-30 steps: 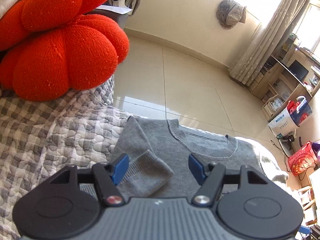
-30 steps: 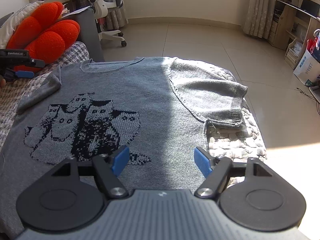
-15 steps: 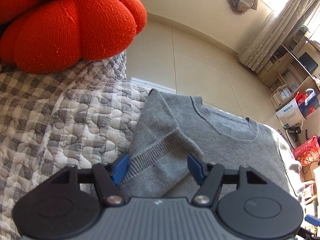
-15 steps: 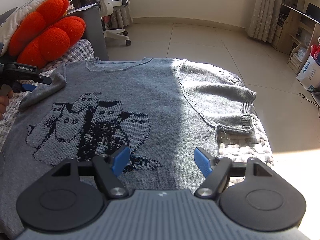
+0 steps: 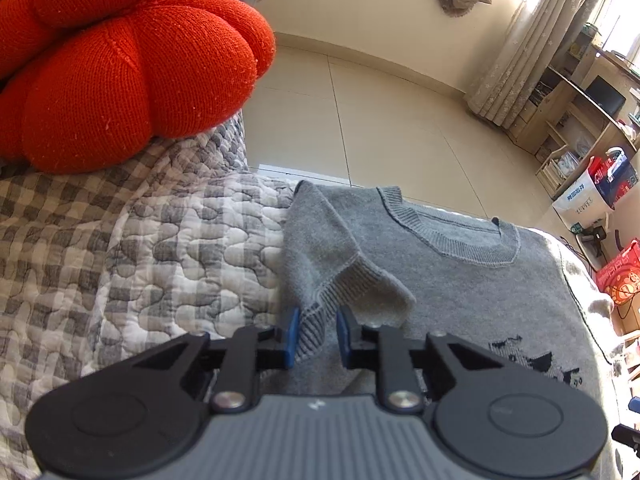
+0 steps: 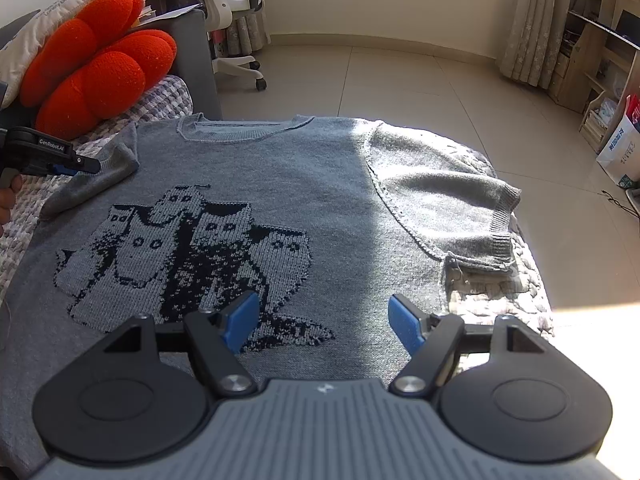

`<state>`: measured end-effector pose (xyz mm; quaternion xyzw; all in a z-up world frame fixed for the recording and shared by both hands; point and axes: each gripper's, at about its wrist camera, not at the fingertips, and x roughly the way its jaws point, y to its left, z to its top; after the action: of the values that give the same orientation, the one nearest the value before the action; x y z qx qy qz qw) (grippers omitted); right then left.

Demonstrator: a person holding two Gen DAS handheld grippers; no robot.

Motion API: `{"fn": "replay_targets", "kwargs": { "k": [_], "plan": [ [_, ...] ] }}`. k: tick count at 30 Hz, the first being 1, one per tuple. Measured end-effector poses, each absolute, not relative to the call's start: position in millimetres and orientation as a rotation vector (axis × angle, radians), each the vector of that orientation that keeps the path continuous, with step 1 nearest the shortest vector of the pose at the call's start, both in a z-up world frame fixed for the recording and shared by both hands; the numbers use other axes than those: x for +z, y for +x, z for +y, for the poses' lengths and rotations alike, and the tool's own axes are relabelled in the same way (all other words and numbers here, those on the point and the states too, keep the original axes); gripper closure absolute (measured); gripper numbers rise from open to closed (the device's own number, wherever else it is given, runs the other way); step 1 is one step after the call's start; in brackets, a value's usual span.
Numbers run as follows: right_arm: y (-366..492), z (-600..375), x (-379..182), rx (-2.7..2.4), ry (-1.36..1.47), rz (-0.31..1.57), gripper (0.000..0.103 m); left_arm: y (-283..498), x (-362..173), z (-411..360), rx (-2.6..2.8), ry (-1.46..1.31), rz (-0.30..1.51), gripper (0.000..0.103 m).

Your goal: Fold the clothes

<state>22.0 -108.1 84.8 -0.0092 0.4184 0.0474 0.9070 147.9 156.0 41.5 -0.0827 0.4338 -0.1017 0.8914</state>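
Observation:
A grey knit sweater (image 6: 280, 184) with a dark cat pattern lies face up on the quilted bed, collar at the far side. My left gripper (image 5: 316, 334) is shut on the ribbed cuff of the sweater's left sleeve (image 5: 320, 280), which is lifted a little off the sweater. It also shows in the right wrist view (image 6: 60, 164) at the left edge. My right gripper (image 6: 320, 320) is open and empty above the sweater's lower front. The other sleeve (image 6: 452, 208) lies flat at the right in sunlight.
A red knit cushion (image 5: 112, 80) sits on the grey checked quilt (image 5: 120, 248) at the left. A grey headboard panel (image 6: 200, 64) and white office chair (image 6: 228, 12) stand behind. Tiled floor (image 6: 440, 92) lies beyond the bed edge; shelves and boxes (image 5: 592, 184) at the right.
My left gripper has closed on the left sleeve cuff, which lay between its open fingers before. My right gripper has stayed open over the lower front.

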Motion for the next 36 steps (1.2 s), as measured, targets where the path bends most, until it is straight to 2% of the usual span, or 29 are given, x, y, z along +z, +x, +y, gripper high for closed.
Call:
{"fn": "replay_targets", "kwargs": {
  "k": [7, 12, 17, 18, 19, 20, 22, 26, 28, 30, 32, 36],
  "plan": [
    [20.9, -108.8, 84.6, 0.095, -0.024, 0.863, 0.028, 139.9, 54.6, 140.6, -0.265, -0.025, 0.845, 0.094],
    [20.2, -109.7, 84.7, 0.092, -0.025, 0.862, 0.028, 137.7, 63.4, 145.9, -0.284, -0.034, 0.816, 0.100],
    [19.8, -108.6, 85.0, 0.099, -0.029, 0.861, 0.028, 142.4, 53.8, 149.8, -0.269, -0.052, 0.842, 0.099],
    [19.6, -108.4, 85.2, 0.100, -0.031, 0.860, 0.028, 144.1, 51.5, 152.1, -0.257, -0.065, 0.845, 0.097],
    [19.5, -108.2, 85.2, 0.100, -0.033, 0.860, 0.028, 146.0, 49.4, 155.6, -0.240, -0.081, 0.848, 0.090],
    [19.6, -108.2, 85.1, 0.100, -0.034, 0.861, 0.028, 147.2, 47.6, 160.4, -0.228, -0.093, 0.852, 0.071],
    [19.6, -108.8, 84.8, 0.100, -0.033, 0.862, 0.028, 148.8, 43.9, 172.1, -0.209, -0.117, 0.859, 0.049],
    [20.8, -108.9, 84.0, 0.097, -0.035, 0.865, 0.028, 151.2, 35.8, 187.8, -0.189, -0.157, 0.893, 0.049],
    [21.5, -107.1, 84.1, 0.100, -0.036, 0.865, 0.028, 149.6, 34.6, 185.8, -0.217, -0.152, 0.896, 0.052],
    [22.0, -104.2, 84.9, 0.108, -0.040, 0.862, 0.028, 147.9, 33.4, 183.9, -0.245, -0.147, 0.898, 0.060],
    [23.1, -102.2, 85.8, 0.114, -0.041, 0.859, 0.028, 145.4, 33.7, 180.0, -0.254, -0.132, 0.899, 0.090],
    [27.0, -100.1, 88.2, 0.116, -0.028, 0.851, 0.028, 138.5, 40.5, 175.9, -0.256, -0.094, 0.873, 0.095]
  ]
}}
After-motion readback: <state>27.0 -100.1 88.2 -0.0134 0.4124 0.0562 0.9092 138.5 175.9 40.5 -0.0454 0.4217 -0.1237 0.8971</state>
